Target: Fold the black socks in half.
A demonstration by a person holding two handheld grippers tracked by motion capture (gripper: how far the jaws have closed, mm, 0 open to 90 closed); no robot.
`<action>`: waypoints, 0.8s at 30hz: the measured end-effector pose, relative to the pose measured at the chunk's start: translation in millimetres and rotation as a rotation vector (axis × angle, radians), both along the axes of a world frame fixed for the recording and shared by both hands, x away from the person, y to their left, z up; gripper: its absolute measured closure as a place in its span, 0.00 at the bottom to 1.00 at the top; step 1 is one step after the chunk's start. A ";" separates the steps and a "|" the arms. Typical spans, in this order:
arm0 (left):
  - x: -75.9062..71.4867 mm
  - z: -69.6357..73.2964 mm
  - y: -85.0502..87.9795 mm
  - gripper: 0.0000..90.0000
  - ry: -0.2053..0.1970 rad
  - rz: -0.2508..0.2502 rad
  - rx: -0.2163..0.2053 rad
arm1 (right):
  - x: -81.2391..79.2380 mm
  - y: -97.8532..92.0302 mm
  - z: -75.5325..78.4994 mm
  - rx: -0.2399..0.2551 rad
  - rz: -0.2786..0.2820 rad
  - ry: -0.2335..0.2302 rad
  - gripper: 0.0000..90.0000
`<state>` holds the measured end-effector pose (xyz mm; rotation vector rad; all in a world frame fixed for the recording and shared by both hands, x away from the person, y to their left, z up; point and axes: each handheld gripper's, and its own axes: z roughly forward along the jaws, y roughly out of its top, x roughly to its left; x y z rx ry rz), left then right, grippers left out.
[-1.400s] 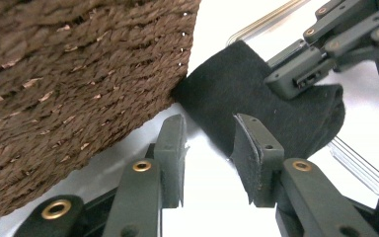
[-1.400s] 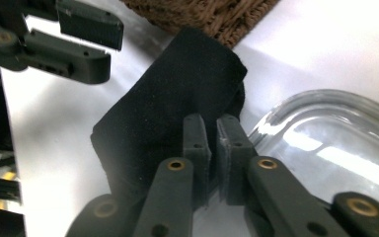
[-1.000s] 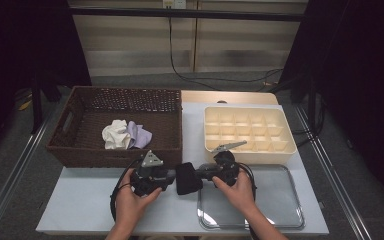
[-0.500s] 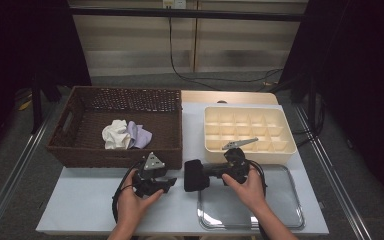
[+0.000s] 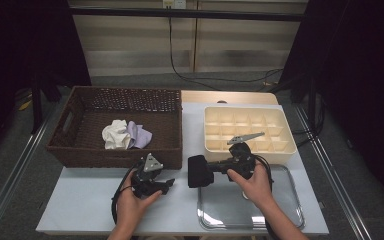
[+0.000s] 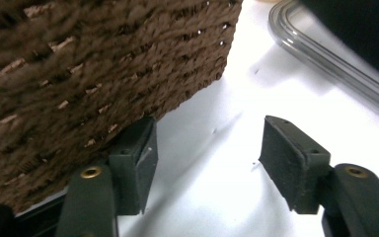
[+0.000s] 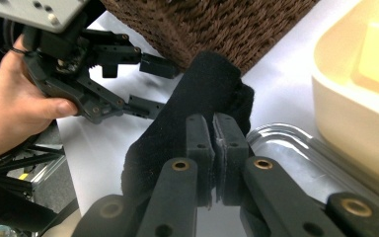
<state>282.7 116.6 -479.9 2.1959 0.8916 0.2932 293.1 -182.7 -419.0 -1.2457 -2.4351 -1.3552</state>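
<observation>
Right gripper view: black cloth [image 7: 197, 113] pinched thinly between the right gripper [image 7: 213, 148] pads, pads [image 7: 197, 143] pressed nearly together on a fold, bulk of the fabric bulging beyond and to the left of the tips. High view: same black cloth [image 5: 199, 171] hanging off the right gripper [image 5: 211, 169], raised just off the table, just in front of the wicker basket's [image 5: 80, 152] near right corner and above the left edge of the steel tray [image 5: 280, 220]. Left gripper [image 5: 166, 184] close to the basket's front wall, jaws apart and just been opening, nothing between them; left gripper view: bare white tabletop between the two pads [image 6: 291, 163], basket weave [image 6: 79, 64] right beside the left pad.

White table [image 5: 80, 210] under everything. Inside the basket, a white cloth [image 5: 115, 134] and a pale lilac cloth [image 5: 139, 135], touching. Right of the basket, a cream divided box [image 5: 215, 147] with rows of compartments. Beyond the basket, grey floor, a black cable, pale wall panels, dark surroundings either side. No readable writing or labels.
</observation>
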 end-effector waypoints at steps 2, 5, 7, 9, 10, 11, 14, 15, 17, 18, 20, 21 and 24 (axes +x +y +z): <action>-1.0 -1.8 0.0 0.41 -0.012 -0.009 0.004 | 1.1 -3.0 5.8 -0.002 -0.002 -0.001 0.96; -2.4 -3.0 -0.8 0.37 -0.023 -0.024 0.010 | 2.9 -7.6 13.6 -0.006 -0.006 -0.010 0.96; -4.2 -4.3 -1.6 0.34 -0.043 -0.032 0.020 | 4.5 -11.3 19.4 -0.004 -0.010 -0.013 0.96; -5.9 -6.4 -1.0 0.32 -0.055 -0.041 0.008 | 6.5 -14.7 24.8 -0.006 -0.017 -0.017 0.96; -5.9 -6.7 -0.9 0.31 -0.051 -0.042 0.002 | 8.0 -16.8 27.8 -0.004 -0.017 -0.017 0.96; -6.2 -7.0 -1.3 0.30 -0.050 -0.045 -0.001 | 9.1 -18.2 30.2 -0.005 -0.020 -0.017 0.96; -5.8 -6.7 -1.4 0.28 -0.053 -0.053 0.011 | 12.6 -21.6 36.5 -0.005 -0.027 -0.020 0.96; -5.6 -6.8 -1.3 0.28 -0.050 -0.055 0.008 | 14.4 -23.4 39.5 -0.006 -0.030 -0.021 0.96; -5.8 -6.9 -1.5 0.28 -0.054 -0.056 0.012 | 17.3 -25.8 43.3 -0.006 -0.038 -0.024 0.96; -6.0 -6.9 -1.7 0.28 -0.055 -0.055 0.012 | 19.2 -27.3 45.3 -0.008 -0.043 -0.025 0.96; -6.0 -7.0 -1.7 0.28 -0.056 -0.056 0.012 | 23.3 -29.9 48.7 -0.007 -0.055 -0.028 0.96; -5.9 -7.2 -1.8 0.28 -0.057 -0.058 0.008 | 26.0 -31.3 50.5 -0.011 -0.061 -0.030 0.96; -5.8 -7.0 -1.6 0.28 -0.055 -0.056 0.011 | 31.8 -34.2 55.3 -0.013 -0.074 -0.035 0.96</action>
